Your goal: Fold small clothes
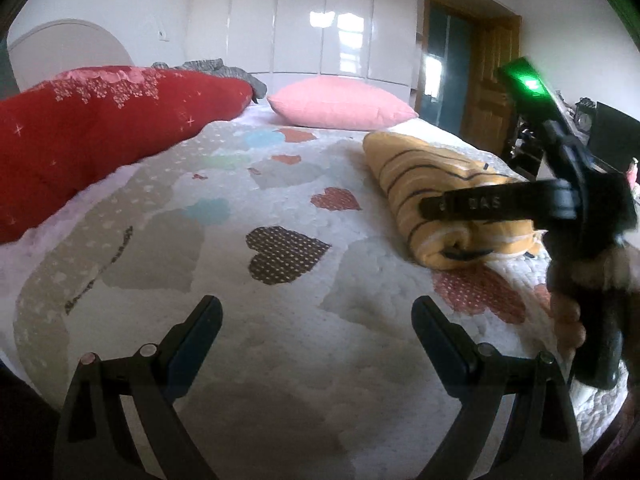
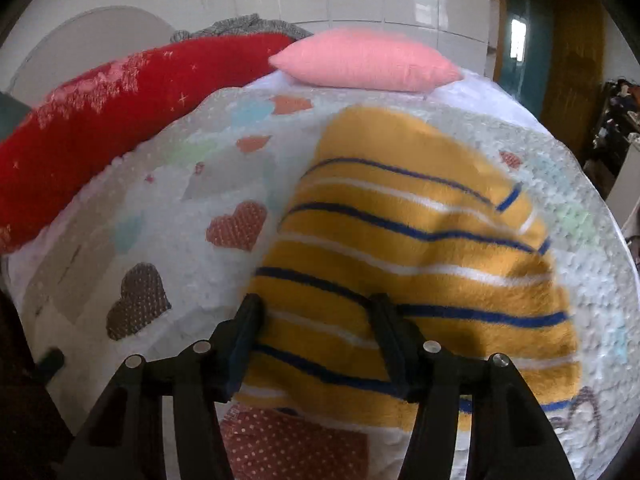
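My left gripper hangs with its jaws spread wide over bare quilt near the bed's near edge, nothing between them. Only this view shows my right hand wrapped round the other tool's black handle, a green light glowing on top, and the folded garment seen from the side as a thick bundle toward the bed's right edge. It also shows the wooden door more clearly.

From my right wrist the yellow striped garment fills the middle, lying flat on the quilt near the right edge of the bed. My right gripper stands partly open above the garment's near end; its fingers are apart, one at the cloth's left border and one over the stripes, and the picture is too blurred to tell whether they touch the fabric. This view alone shows the blue and white stripes from above.

Counted: one yellow garment, one pink pillow at the far edge, one red cushion along the left edge, one grey knit heap behind it, two grippers
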